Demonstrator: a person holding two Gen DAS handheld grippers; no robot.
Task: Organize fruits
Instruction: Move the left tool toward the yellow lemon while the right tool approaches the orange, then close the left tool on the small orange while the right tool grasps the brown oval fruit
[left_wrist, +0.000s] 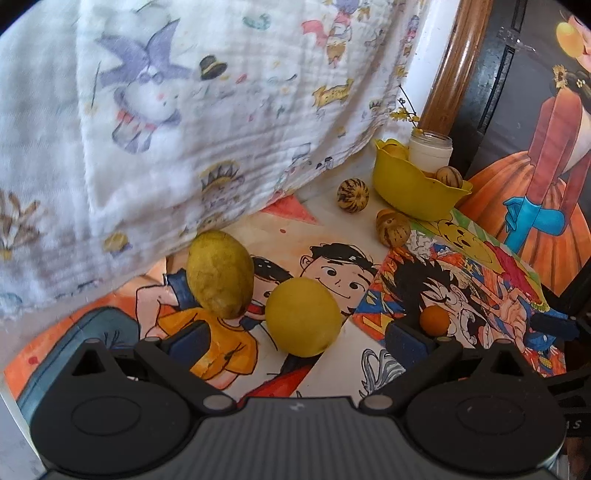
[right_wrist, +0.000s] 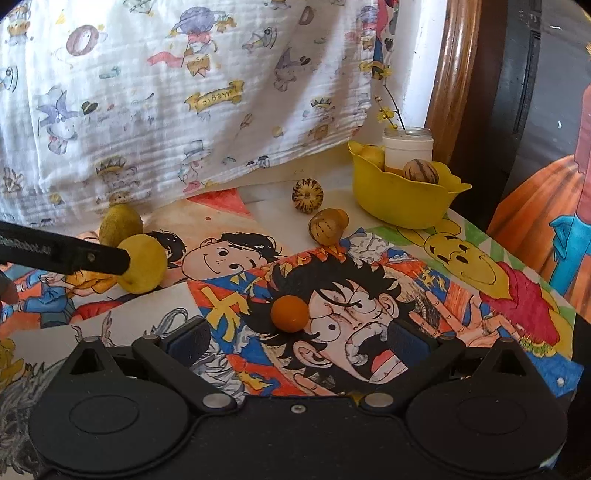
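A yellow bowl (left_wrist: 417, 184) (right_wrist: 399, 195) stands at the back right with a striped fruit and yellow fruit in it. Two striped fruits (left_wrist: 352, 195) (left_wrist: 392, 227) lie in front of it; they also show in the right wrist view (right_wrist: 307, 194) (right_wrist: 327, 229). A yellow round fruit (left_wrist: 303, 322) (right_wrist: 142, 263) and a greenish oval fruit (left_wrist: 219, 273) (right_wrist: 120, 222) lie at the left. A small orange fruit (left_wrist: 435, 320) (right_wrist: 290, 314) lies on the drawing. My left gripper (left_wrist: 297, 338) is open, the yellow fruit between its fingers. My right gripper (right_wrist: 299, 339) is open just behind the orange fruit.
Cartoon drawings (right_wrist: 369, 295) cover the table. A printed white cloth (left_wrist: 184, 110) hangs behind. A white jar (right_wrist: 407, 146) with a flower twig stands behind the bowl. A wooden frame (right_wrist: 452, 74) and a dark painted panel (left_wrist: 535, 147) stand at the right.
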